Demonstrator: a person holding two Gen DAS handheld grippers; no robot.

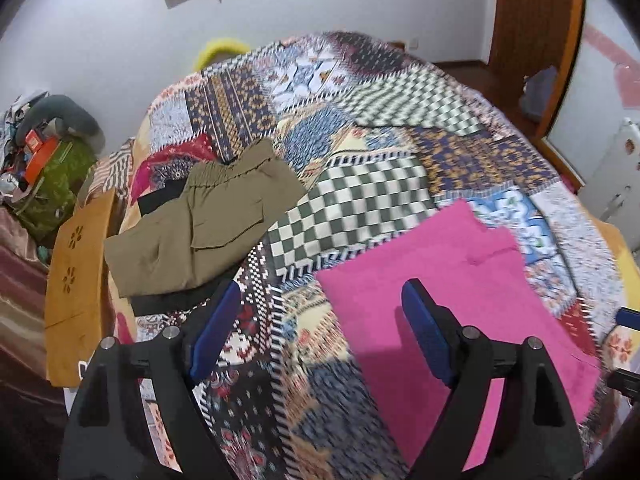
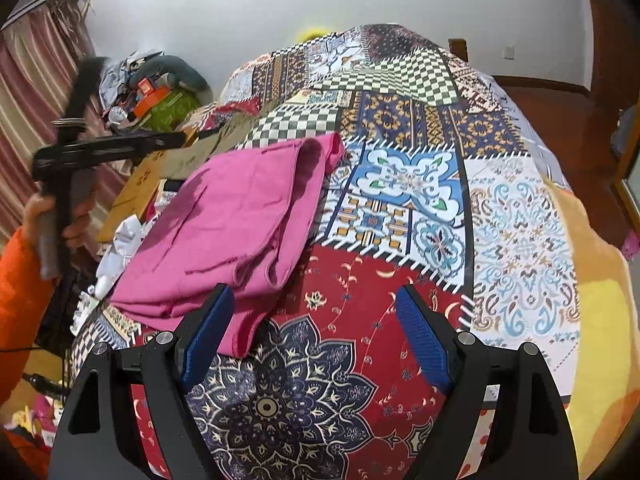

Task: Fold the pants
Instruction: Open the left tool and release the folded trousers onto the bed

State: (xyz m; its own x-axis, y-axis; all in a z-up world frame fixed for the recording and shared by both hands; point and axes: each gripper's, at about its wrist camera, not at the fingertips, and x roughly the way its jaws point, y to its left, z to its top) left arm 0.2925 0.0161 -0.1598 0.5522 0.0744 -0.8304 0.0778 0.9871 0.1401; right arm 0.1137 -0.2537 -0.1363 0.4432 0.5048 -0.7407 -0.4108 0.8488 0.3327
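Pink pants (image 1: 452, 292) lie folded flat on the patchwork bed cover (image 1: 360, 152); in the right wrist view the pink pants (image 2: 236, 232) lie at the left, leg hems toward the camera. My left gripper (image 1: 320, 324) is open and empty, above the cover, its right finger over the pink cloth. My right gripper (image 2: 316, 332) is open and empty, just right of the pants' near corner. The left gripper also shows in the right wrist view (image 2: 176, 140), held up in a hand at the far left.
Folded olive pants (image 1: 204, 224) lie on dark clothes at the bed's left side, next to an orange cloth (image 1: 76, 284). A cluttered pile (image 1: 44, 152) stands left of the bed. A wooden door (image 1: 536, 32) is at the back right.
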